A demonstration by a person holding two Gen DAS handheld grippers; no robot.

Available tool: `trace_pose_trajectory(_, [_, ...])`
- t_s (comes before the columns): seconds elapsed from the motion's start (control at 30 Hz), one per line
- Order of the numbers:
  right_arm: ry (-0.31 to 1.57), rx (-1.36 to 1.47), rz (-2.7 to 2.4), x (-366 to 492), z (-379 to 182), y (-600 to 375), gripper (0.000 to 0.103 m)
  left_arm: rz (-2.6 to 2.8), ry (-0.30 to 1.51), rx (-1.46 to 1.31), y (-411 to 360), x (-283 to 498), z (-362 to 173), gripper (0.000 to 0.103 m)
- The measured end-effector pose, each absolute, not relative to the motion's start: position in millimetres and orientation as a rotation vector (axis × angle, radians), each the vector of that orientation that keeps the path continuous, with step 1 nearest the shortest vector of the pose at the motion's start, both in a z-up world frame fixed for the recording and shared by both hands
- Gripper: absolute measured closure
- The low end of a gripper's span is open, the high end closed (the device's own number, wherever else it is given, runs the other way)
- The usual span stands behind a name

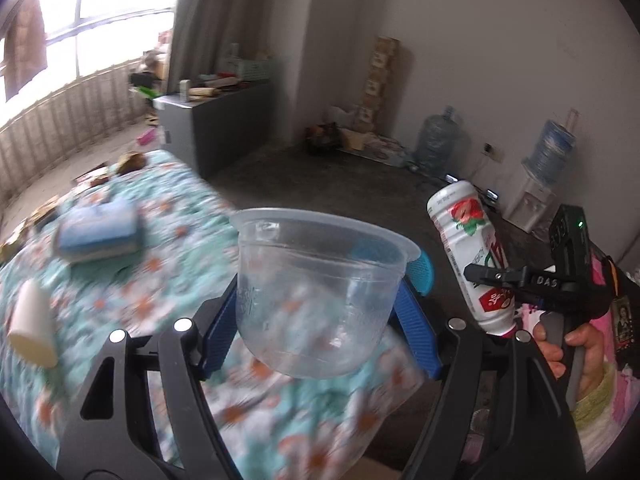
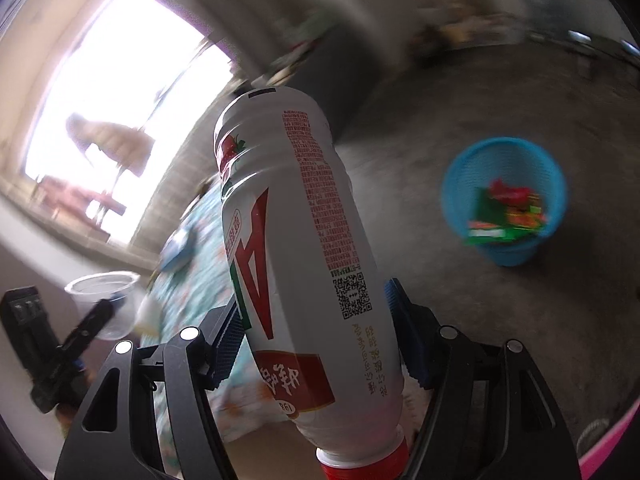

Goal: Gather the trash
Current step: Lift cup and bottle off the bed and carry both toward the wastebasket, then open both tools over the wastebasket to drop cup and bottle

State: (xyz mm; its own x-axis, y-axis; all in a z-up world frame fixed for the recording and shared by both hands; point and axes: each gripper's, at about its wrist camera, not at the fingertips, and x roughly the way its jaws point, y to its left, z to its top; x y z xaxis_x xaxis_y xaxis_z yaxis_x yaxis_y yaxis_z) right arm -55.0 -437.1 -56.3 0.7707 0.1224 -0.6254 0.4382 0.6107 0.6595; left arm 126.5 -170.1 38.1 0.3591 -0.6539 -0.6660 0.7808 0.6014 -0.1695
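Observation:
My left gripper (image 1: 320, 312) is shut on a clear plastic cup (image 1: 320, 292) and holds it upright above the floral table cover (image 1: 160, 264). My right gripper (image 2: 316, 332) is shut on a white drink bottle (image 2: 296, 248) with red print, held cap down. The bottle and right gripper also show in the left wrist view (image 1: 472, 252), to the right of the cup. The cup also shows in the right wrist view (image 2: 106, 300), at lower left. A blue mesh trash bin (image 2: 508, 200) with coloured wrappers inside stands on the floor, right of the bottle.
On the floral cover lie a blue-and-white packet (image 1: 100, 232), a white paper cup (image 1: 34, 324) on its side and brown scraps (image 1: 132, 162) at the far end. A grey cabinet (image 1: 212, 120), water jugs (image 1: 436, 140) and a dispenser (image 1: 536, 196) stand along the walls.

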Motion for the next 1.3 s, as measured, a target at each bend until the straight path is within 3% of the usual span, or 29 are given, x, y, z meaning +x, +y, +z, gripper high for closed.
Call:
trace_pose_trajectory(0.27, [0.679, 1.131, -0.401, -86.5, -123.8, -510.7, 0.038, -1.112, 0.937, 0.259, -321.6, 142.5, -4.2, 0.034])
trace_pose_trajectory(0.5, [0.680, 1.339, -0.473, -58.5, -184.6, -571.2, 0.036, -1.130, 1.070, 0.329, -449.0, 167.2, -59.2, 0.033])
trace_pose_trajectory(0.57, [0.704, 1.390, -0.500, -39.7, -204.0, -596.1, 0.036, -1.091, 1.101, 0.318, -481.4, 182.5, -75.8, 0.015])
trace_pose_trajectory(0.63, [0.726, 1.420, -0.494, -19.7, -226.3, -617.8, 0.031, -1.018, 1.143, 0.324, -498.8, 196.1, -92.6, 0.015])
trace_pose_trajectory(0.93, [0.729, 1.385, -0.522, -27.9, -247.7, -598.0, 0.031, -1.011, 1.188, 0.180, -462.6, 208.2, -87.8, 0.015])
trace_pose_trajectory(1.3, [0.720, 1.193, -0.523, -56.8, -176.1, -530.3, 0.031, -1.111, 1.046, 0.153, -373.1, 172.1, -10.8, 0.015])
